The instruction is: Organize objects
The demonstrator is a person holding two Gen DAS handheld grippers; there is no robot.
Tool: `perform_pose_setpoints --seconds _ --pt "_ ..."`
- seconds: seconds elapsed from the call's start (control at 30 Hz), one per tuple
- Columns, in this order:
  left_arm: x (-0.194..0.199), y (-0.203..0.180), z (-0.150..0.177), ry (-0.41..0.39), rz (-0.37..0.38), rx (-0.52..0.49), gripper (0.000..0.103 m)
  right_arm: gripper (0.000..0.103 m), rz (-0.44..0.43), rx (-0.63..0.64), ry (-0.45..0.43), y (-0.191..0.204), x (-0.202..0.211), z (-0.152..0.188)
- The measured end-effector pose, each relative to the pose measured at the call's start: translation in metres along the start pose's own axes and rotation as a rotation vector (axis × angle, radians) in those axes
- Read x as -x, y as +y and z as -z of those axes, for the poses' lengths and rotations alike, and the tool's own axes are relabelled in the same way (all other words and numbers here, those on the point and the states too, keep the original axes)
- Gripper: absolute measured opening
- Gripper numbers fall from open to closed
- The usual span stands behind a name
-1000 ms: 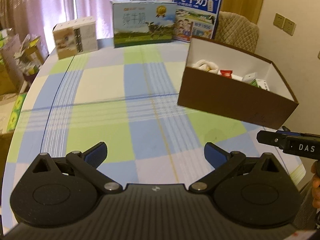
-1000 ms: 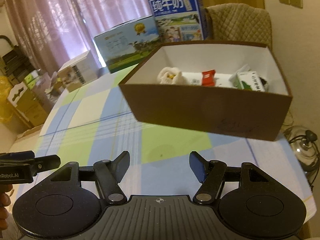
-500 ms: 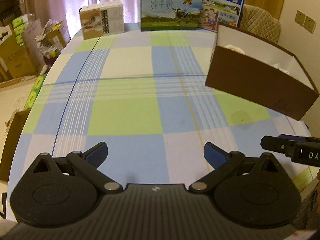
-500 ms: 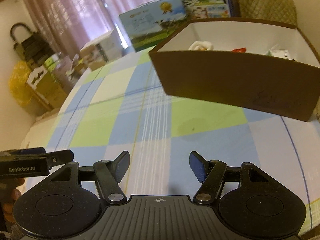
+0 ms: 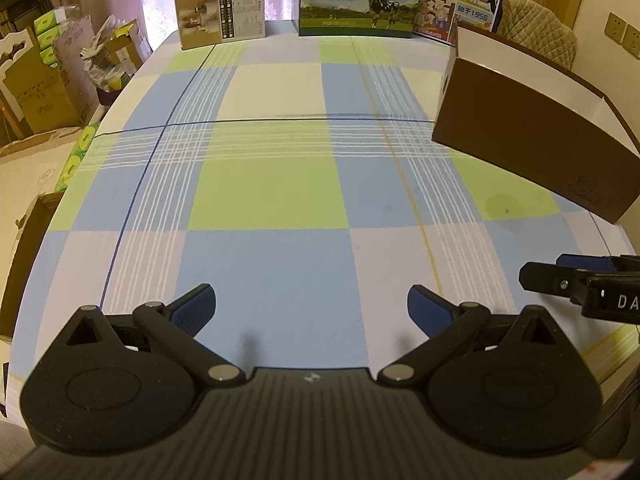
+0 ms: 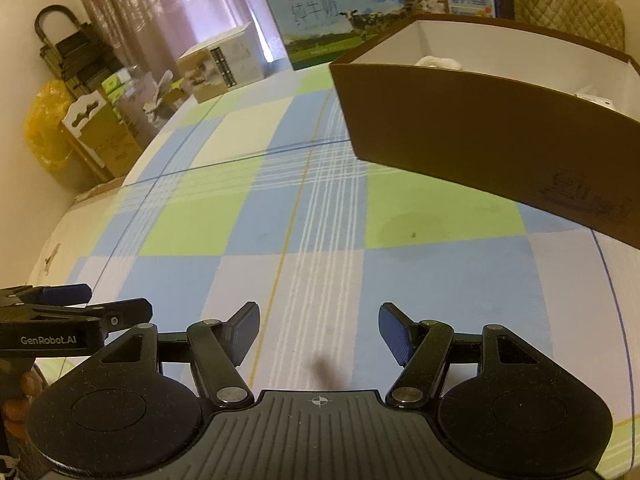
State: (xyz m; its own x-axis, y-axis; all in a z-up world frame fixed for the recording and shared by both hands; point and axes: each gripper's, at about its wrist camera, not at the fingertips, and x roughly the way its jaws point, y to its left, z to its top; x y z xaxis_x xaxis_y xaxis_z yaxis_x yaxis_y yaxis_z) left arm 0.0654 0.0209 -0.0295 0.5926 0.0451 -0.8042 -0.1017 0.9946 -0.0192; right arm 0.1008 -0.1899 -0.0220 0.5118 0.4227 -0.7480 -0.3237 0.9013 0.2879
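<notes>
The left gripper hangs spread wide and empty over the checked tablecloth. A brown box sits at two o'clock, milk cartons at twelve.

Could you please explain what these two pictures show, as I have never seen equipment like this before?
There is no robot here: a person holds one two-finger gripper in each hand, and each carries a fisheye camera looking forward along its fingers. One picture comes from the left gripper, the other from the right gripper. Both stand open and hold nothing, hovering over a table with a checked tablecloth. Each camera also catches the other gripper at its edge. On the cloth stands a brown cardboard box with a white inside; something white lies in it, but little else shows. At the far end stand two milk cartons and a smaller beige box.
</notes>
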Motion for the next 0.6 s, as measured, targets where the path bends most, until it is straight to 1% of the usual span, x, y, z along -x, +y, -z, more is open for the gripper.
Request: perform_pose_setpoints --seconds 0.27,0.6 --pt "0.001 0.001 0.002 -0.001 -0.001 -0.008 0.101 0.063 0.001 0.045 0.011 0.01 -0.005 -0.001" --pt "0.0 0.001 0.002 0.002 -0.003 -0.007 0.101 0.063 0.002 0.045 0.02 0.011 -0.007 -0.002"
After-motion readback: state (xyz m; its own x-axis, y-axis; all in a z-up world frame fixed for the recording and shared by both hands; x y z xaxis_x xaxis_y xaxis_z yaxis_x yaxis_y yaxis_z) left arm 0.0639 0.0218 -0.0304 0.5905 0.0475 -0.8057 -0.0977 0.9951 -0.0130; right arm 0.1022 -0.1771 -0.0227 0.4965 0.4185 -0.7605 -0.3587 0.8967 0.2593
